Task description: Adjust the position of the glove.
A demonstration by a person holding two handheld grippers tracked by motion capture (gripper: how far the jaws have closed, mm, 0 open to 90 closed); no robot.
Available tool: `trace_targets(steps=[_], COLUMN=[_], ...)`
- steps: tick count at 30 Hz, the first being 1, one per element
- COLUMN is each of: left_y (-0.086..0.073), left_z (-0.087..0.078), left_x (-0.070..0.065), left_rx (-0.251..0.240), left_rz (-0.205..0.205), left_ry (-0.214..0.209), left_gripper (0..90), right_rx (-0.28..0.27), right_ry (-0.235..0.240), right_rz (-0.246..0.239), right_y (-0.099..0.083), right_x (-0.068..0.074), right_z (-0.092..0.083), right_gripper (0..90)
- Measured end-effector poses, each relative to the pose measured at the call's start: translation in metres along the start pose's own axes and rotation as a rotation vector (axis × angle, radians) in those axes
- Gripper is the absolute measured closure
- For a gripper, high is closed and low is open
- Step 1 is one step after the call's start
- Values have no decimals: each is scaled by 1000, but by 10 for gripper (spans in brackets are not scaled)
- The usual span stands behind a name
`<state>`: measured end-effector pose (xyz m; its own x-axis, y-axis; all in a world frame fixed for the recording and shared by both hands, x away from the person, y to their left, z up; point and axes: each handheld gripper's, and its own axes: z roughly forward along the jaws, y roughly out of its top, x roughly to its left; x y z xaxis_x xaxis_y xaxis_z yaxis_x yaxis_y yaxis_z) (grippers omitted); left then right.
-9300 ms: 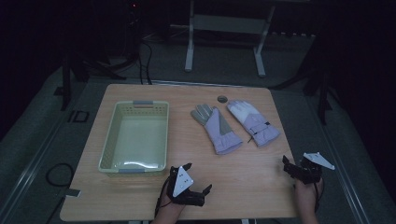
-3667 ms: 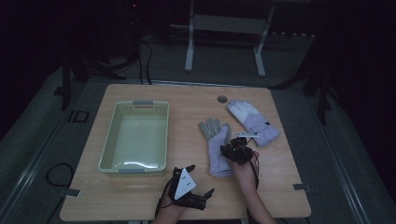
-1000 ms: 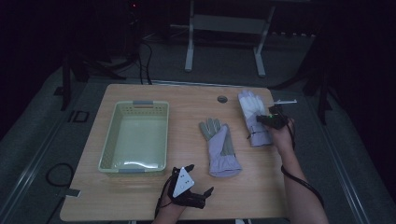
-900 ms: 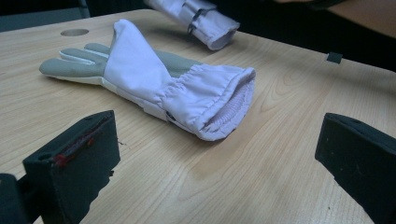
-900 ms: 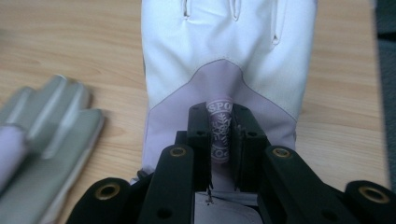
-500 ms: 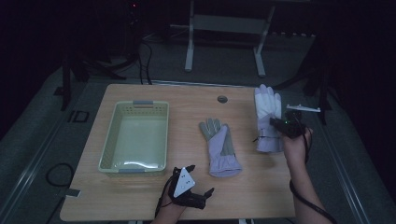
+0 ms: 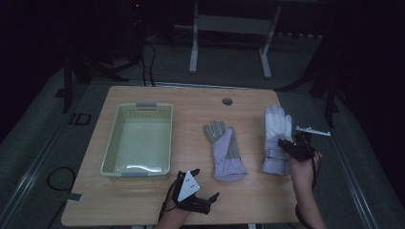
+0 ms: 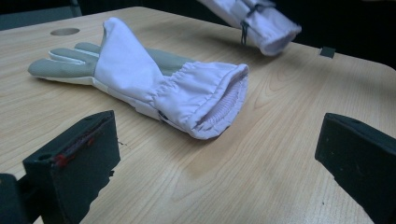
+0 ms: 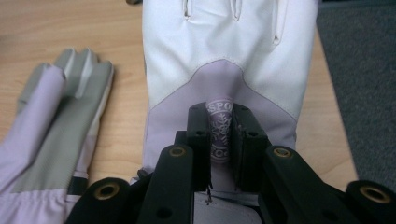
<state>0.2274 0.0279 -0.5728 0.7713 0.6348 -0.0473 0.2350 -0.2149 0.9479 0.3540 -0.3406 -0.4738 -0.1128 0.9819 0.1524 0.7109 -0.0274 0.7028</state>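
Two lilac-and-white gloves are on the wooden table [image 7: 157,205]. One glove [image 7: 224,150] lies flat mid-table, grey palm up, fingers pointing away; the left gripper view has its cuff [image 8: 205,102] facing the camera. My left gripper [image 7: 204,183] rests near the front edge, jaws wide open [image 8: 215,163] with nothing between them. My right gripper [image 7: 282,147] is shut on a pinched fold of the second glove [image 7: 277,131] by the table's right edge. The right gripper view has both jaws [image 9: 220,130] clamped on the round badge of this glove [image 9: 224,46]. Its cuff [image 8: 266,28] hangs just off the wood.
A pale green plastic basket [image 7: 111,143] stands on the left half of the table. A round cable hole [image 7: 227,101] sits near the far edge. Grey floor [image 9: 364,93] drops away just right of the held glove. A metal stand [image 7: 229,28] is behind the table.
My right gripper has carried the second glove to the right, toward the table's right edge. The left gripper and the middle glove have stayed put.
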Motion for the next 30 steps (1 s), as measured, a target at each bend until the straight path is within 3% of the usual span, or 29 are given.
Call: trace_targets(steps=[7,14,20,21,23,27,30], left_y=[0,0,0,0,0,0,0], left_z=[0,-1,-1,-1,-1,0,0], left_x=[-2,-3,-1,-1,0,0,0], left_rx=[-1,-5,-3,-5,-5,-6,-5], left_rz=[15,23,8,1,1,-2,-5], left_ry=[7,7,3,3,0,-2,-3], left_gripper=[0,0,0,0,0,0,0], right_rx=[46,117,105,99,56,53,65], right_ry=[-12,-28,-7,-1,38,91,98], right_rz=[-6,-23,-49,-67,-156,-205,-285], right_y=[-5,-13,-14,-13,-3,4,6], right_x=[8,10,8,7,-3,-15,-19], right_z=[25,64,64,61,44,34,31], right_gripper=[782,728,639,619,558,529,504])
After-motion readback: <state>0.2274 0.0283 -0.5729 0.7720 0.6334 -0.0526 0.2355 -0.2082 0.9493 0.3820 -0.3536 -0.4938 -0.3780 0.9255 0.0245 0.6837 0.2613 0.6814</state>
